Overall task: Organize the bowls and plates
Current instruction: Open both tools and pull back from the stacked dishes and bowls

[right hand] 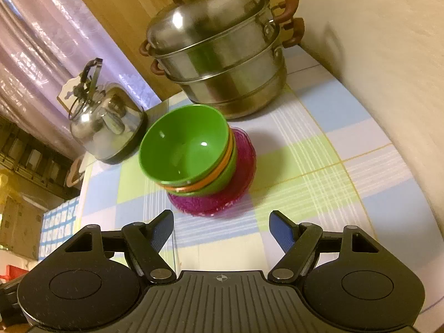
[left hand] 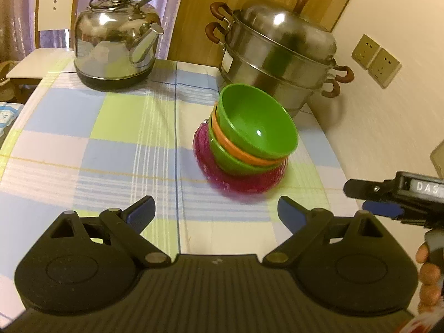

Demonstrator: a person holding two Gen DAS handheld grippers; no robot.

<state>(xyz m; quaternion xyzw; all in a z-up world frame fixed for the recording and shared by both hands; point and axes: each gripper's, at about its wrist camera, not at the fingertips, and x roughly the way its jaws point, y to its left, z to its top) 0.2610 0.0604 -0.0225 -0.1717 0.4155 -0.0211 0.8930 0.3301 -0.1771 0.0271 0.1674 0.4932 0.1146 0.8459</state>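
A stack stands on the checked tablecloth: a green bowl [left hand: 256, 125] on top, an orange bowl [left hand: 236, 149] under it, another green bowl [left hand: 226, 159], and a magenta glass plate [left hand: 236, 177] at the bottom. The same stack shows in the right wrist view: top green bowl [right hand: 183, 141], orange bowl [right hand: 205, 181], magenta plate [right hand: 219, 197]. My left gripper [left hand: 216, 211] is open and empty, just short of the stack. My right gripper [right hand: 222, 227] is open and empty, also just short of it. The right gripper also shows at the right edge of the left wrist view [left hand: 388, 194].
A steel steamer pot [left hand: 277, 52] stands right behind the stack by the wall. A steel kettle [left hand: 116, 41] stands at the table's far left. A white chair [left hand: 47, 27] is beyond the table. Wall sockets [left hand: 376, 59] are at the right.
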